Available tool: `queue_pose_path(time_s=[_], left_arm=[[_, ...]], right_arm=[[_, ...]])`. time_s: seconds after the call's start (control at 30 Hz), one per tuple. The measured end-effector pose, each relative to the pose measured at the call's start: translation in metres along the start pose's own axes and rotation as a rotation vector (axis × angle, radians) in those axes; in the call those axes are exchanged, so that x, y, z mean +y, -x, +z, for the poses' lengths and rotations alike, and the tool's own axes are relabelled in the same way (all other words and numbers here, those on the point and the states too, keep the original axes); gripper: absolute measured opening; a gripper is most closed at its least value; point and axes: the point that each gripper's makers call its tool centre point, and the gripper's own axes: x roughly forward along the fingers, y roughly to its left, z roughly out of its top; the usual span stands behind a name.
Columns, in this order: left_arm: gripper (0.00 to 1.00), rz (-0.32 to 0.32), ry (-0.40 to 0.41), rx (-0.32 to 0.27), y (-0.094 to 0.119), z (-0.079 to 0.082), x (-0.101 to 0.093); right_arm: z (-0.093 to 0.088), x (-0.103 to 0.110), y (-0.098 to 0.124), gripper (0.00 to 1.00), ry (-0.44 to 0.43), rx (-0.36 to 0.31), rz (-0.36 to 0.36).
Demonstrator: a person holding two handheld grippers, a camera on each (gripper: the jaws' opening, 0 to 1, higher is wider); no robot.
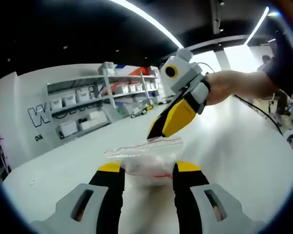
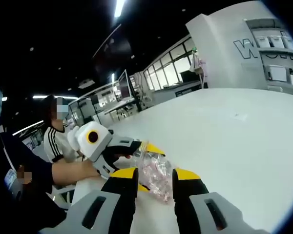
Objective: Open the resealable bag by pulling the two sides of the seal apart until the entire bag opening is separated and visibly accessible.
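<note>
- Shelving with white bins [image 1: 88, 100] fills the upper left of the left gripper view; a seated person [image 2: 58, 141] sits at mid-left of the right gripper view.
- The resealable bag [image 1: 145, 158] sits low centre over the white table [image 1: 234, 156], between both grippers.
- Left gripper [image 1: 149, 170]: jaws apart, bag between the tips; grip unclear.
- Right gripper [image 2: 155, 173]: jaws apart around the bag; in the left gripper view its tips look closed at the seal, so I cannot tell.
- The bag's pink contents are blurred.
</note>
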Motion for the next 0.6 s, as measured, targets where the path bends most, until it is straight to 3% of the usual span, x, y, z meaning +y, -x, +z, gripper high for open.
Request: queue_pose_path(time_s=[0.3,0.4,0.6], left_arm=[[0.38,-0.004,-0.027,-0.005,0.0001,0.0021,-0.0024],[0.38,-0.004,-0.079,-0.006,0.0001,0.0035,-0.0034],[0.38,-0.007,-0.094,-0.01,0.0005,0.005,-0.0055]], right_arm=[[-0.0033,0.0033,-0.0007,0.25,0.011,0.022,0.008],[-0.0039,0.0031,-0.0019,0.25,0.013,0.027,0.008],[0.005,-0.0029,0.0006,0.24,0.016,0.006,-0.011]])
